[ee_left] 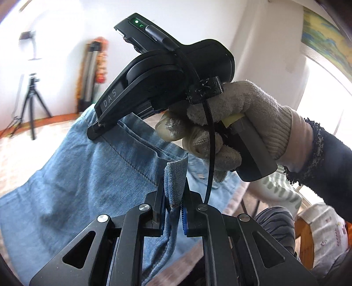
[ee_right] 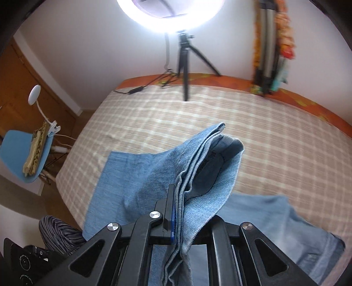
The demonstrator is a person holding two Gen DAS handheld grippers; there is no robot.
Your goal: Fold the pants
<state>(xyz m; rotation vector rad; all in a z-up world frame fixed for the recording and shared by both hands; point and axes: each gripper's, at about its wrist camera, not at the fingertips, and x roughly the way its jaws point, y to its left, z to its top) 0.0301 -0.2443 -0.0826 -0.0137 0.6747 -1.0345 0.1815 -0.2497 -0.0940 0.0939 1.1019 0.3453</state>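
Light blue denim pants [ee_left: 83,180] hang lifted between both grippers above a bed. My left gripper [ee_left: 175,195] is shut on a folded edge of the denim, which stands up between its blue pads. Across from it a gloved hand [ee_left: 231,123] holds my right gripper [ee_left: 94,132], whose tip pinches the same hem farther along. In the right wrist view my right gripper [ee_right: 179,206] is shut on several layers of the pants [ee_right: 140,176], and the cloth drapes over its right finger. The rest of the pants lies on the checked bedspread [ee_right: 275,140].
A tripod [ee_right: 184,66] with a bright ring light [ee_right: 169,15] stands at the far side of the bed. A blue chair [ee_right: 19,154] with a clip lamp sits left of the bed. A striped trouser leg [ee_right: 59,231] of the person shows below. Folded stands [ee_right: 270,44] lean against the wall.
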